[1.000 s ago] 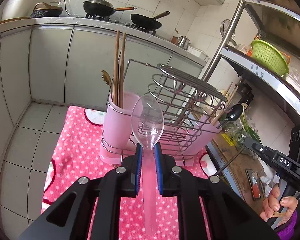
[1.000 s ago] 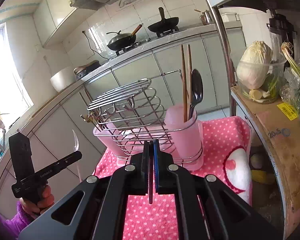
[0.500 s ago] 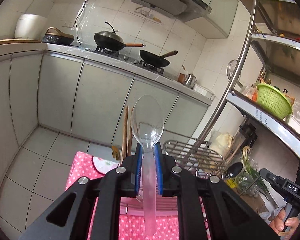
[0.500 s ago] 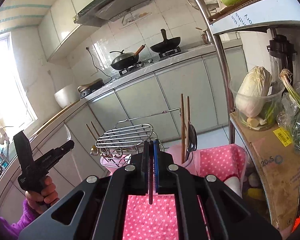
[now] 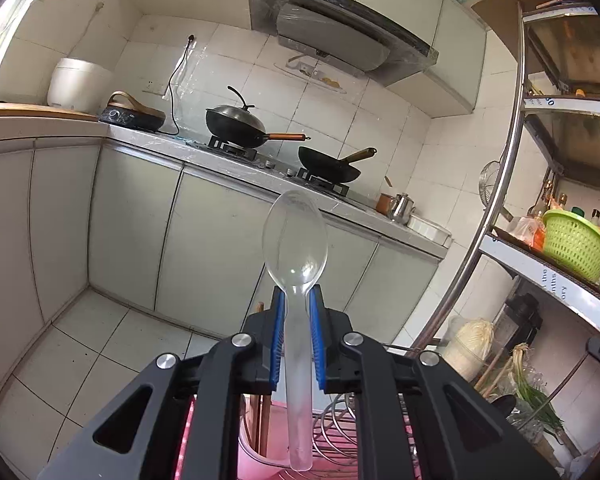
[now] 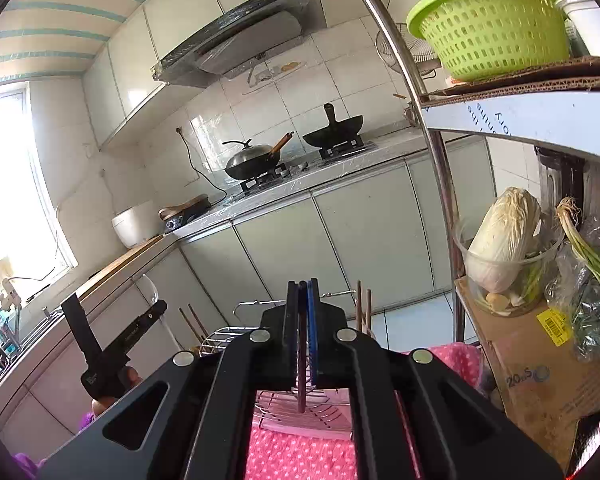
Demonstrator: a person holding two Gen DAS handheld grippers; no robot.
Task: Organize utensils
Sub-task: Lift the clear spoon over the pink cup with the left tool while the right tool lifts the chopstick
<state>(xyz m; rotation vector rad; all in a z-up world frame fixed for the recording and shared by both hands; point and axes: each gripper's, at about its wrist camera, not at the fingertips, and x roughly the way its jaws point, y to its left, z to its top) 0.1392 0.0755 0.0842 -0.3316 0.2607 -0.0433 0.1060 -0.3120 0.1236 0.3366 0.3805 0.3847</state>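
Clear plastic spoon (image 5: pixel 294 240) is pinched upright in my left fingers (image 5: pixel 277 332), right fingers (image 6: pixel 313 320) pressed on a thin dark handle (image 6: pixel 301 364); I'd lower each slowly, handle-first, into the pink cup (image 5: pixel 256 454).

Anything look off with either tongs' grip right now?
Left tongs pinch the clear plastic spoon at its neck, bowl upright, nothing askew. Right tongs are shut on a thin dark handle, seen edge-on; what it belongs to isn't visible.
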